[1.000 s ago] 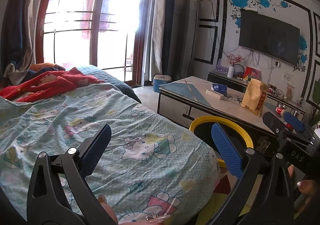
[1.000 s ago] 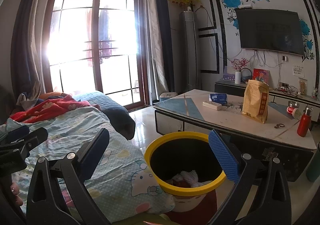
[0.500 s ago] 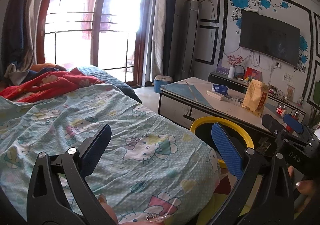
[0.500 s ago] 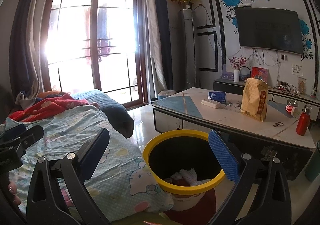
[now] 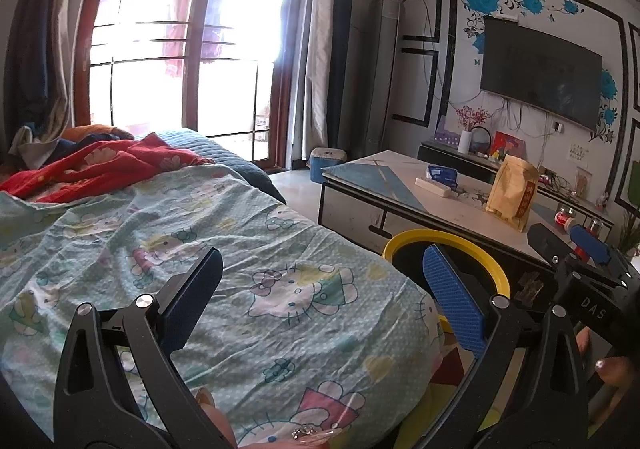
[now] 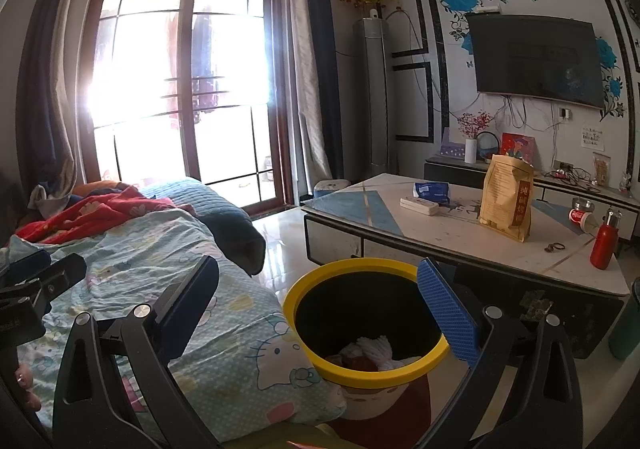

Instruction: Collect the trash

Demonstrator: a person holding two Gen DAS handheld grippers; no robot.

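Observation:
A yellow-rimmed black trash bin (image 6: 368, 321) stands on the floor between the bed and the coffee table, with white crumpled trash (image 6: 374, 347) inside. My right gripper (image 6: 320, 313) hovers open just above and before the bin, with nothing between its fingers. My left gripper (image 5: 320, 305) is open and empty over the cartoon-cat bedsheet (image 5: 248, 269); the bin's rim (image 5: 448, 241) shows behind its right finger. The right gripper (image 5: 576, 249) appears at the right edge of the left wrist view, and the left gripper (image 6: 36, 281) at the left edge of the right wrist view.
A coffee table (image 6: 460, 241) holds a tan paper bag (image 6: 506, 201), a blue packet (image 6: 432, 191), a white box (image 6: 420, 206), a red bottle (image 6: 604, 239) and a can (image 6: 578, 215). A TV (image 6: 536, 59) hangs on the wall. A red blanket (image 5: 104, 165) lies on the bed.
Both views shift only slightly; the right gripper has drifted a little toward the bin. Both grippers stay open and empty.

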